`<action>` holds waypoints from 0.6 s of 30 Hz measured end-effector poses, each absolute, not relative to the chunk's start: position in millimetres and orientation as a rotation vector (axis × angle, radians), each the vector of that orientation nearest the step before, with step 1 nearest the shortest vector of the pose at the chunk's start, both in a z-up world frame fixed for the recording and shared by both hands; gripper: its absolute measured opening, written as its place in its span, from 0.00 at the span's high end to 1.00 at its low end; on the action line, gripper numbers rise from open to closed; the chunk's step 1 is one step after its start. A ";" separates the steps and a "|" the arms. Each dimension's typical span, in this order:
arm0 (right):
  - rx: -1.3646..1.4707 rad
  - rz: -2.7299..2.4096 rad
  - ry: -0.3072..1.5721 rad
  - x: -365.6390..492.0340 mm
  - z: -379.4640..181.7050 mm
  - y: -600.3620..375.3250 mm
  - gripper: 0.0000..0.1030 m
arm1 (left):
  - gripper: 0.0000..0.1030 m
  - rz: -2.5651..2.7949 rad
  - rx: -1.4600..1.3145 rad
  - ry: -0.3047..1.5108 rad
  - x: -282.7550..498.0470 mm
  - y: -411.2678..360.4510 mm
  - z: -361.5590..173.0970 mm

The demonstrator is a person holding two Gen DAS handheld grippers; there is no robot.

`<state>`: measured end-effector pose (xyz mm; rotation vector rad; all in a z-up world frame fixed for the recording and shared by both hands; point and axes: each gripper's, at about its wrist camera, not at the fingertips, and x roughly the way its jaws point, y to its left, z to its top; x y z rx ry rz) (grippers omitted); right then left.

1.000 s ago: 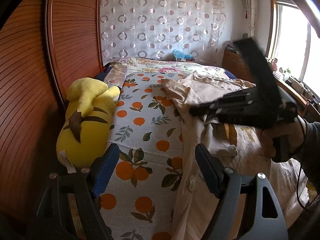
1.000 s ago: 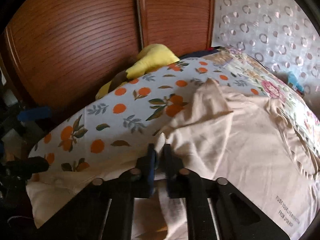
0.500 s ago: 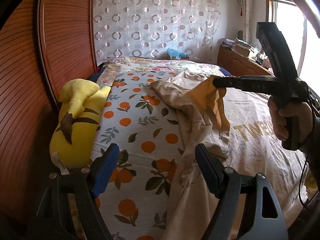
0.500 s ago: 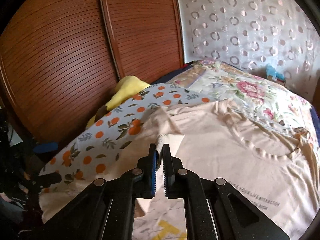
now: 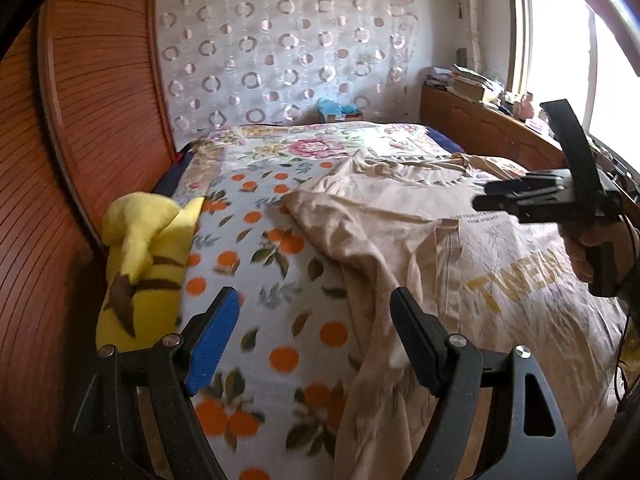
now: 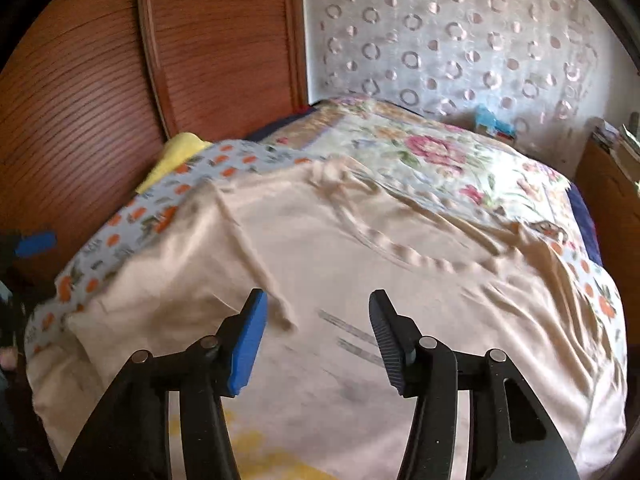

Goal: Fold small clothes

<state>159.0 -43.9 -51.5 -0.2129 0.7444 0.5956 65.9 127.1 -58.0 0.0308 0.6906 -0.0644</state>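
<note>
A beige T-shirt [image 5: 500, 264] with yellow lettering lies spread on the bed, its left sleeve folded inward over the chest; it also shows in the right wrist view [image 6: 360, 280]. My left gripper [image 5: 316, 328] is open and empty, above the orange-print sheet just left of the shirt's edge. My right gripper [image 6: 316, 336] is open and empty, hovering over the shirt's chest beside the folded sleeve. It shows from the side in the left wrist view [image 5: 480, 200], above the shirt.
A yellow plush toy [image 5: 144, 264] lies at the bed's left edge against the wooden wardrobe [image 5: 80, 160]. The orange-print sheet [image 5: 260, 264] and a floral cover [image 5: 320, 148] lie on the bed. A cluttered wooden shelf [image 5: 480, 120] runs along the right under the window.
My right gripper carried the left sleeve inward over the chest, then opened and let it go. The sleeve now lies folded on the shirt. My left gripper stayed open.
</note>
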 end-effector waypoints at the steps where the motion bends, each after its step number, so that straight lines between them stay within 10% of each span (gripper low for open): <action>1: -0.214 0.587 0.752 159.6 -54.3 -49.8 0.47 | 0.24 -0.073 0.032 0.694 71.6 127.0 -56.8; 18: -0.253 0.549 0.814 196.2 -68.0 -87.1 0.40 | 0.41 -0.103 -0.004 0.852 203.0 141.1 -78.6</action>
